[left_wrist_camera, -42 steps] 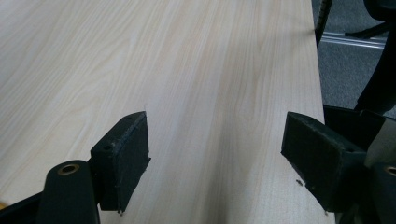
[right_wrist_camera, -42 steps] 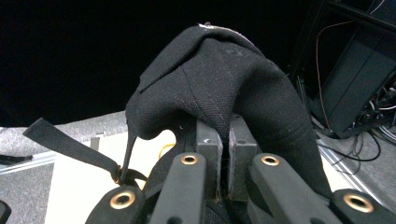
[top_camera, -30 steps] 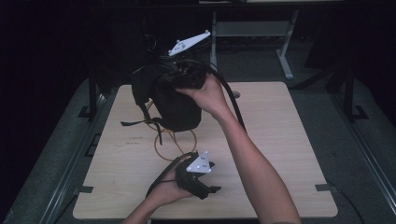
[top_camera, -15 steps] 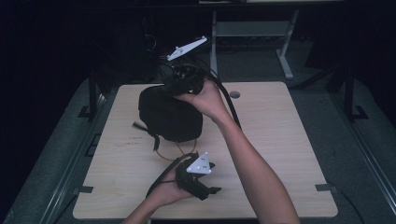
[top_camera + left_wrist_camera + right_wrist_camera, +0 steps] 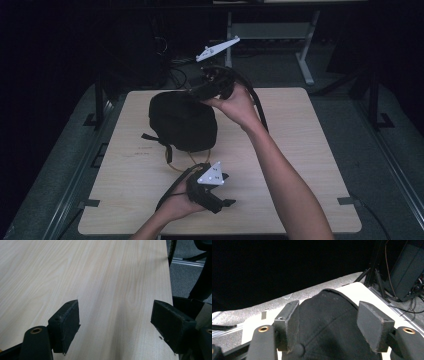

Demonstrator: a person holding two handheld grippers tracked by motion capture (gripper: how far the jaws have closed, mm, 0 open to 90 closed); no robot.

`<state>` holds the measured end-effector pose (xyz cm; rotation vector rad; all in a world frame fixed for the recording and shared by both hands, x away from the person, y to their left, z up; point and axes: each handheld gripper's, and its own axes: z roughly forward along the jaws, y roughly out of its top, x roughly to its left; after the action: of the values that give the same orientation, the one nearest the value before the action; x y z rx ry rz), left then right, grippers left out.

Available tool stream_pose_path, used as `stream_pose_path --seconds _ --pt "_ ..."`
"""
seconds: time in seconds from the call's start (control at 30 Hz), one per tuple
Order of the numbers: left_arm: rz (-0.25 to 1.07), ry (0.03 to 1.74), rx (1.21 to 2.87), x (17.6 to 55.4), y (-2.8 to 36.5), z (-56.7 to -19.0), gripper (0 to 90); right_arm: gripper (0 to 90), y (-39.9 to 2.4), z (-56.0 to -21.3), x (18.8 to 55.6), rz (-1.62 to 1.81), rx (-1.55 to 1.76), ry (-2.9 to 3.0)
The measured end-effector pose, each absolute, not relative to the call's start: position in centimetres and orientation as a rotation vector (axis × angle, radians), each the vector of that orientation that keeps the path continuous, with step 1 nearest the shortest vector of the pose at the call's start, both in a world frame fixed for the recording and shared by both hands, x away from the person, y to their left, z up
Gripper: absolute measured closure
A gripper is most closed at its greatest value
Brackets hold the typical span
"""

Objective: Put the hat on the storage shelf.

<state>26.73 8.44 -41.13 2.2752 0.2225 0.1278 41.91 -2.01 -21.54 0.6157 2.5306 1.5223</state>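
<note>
Black fabric cap (image 5: 182,122), domed crown with stitched seams and top button, sits on pale wood-grain laminate table (image 5: 310,165), toward far left of centre. Strap and thin tan cord trail from near edge. Right gripper (image 5: 212,85) held at cap's far side; foam-faced jaws apart, flanking crown, not clamped. Left gripper (image 5: 212,197) low over near table edge, rough black jaws wide apart, holding nothing.

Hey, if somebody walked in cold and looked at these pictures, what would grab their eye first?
Probably the black cap sitting left of centre on the pale wooden table. The right gripper hangs open just above its far edge. The left gripper sits open near the table's front edge.
</note>
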Motion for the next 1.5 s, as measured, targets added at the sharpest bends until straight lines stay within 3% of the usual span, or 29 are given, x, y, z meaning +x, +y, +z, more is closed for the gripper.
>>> stream_pose_path --seconds 1.5 --pt "0.126 0.246 2.269 26.8 8.4 -41.6 18.6 25.8 -14.0 -25.0 39.3 1.447 0.839 2.445"
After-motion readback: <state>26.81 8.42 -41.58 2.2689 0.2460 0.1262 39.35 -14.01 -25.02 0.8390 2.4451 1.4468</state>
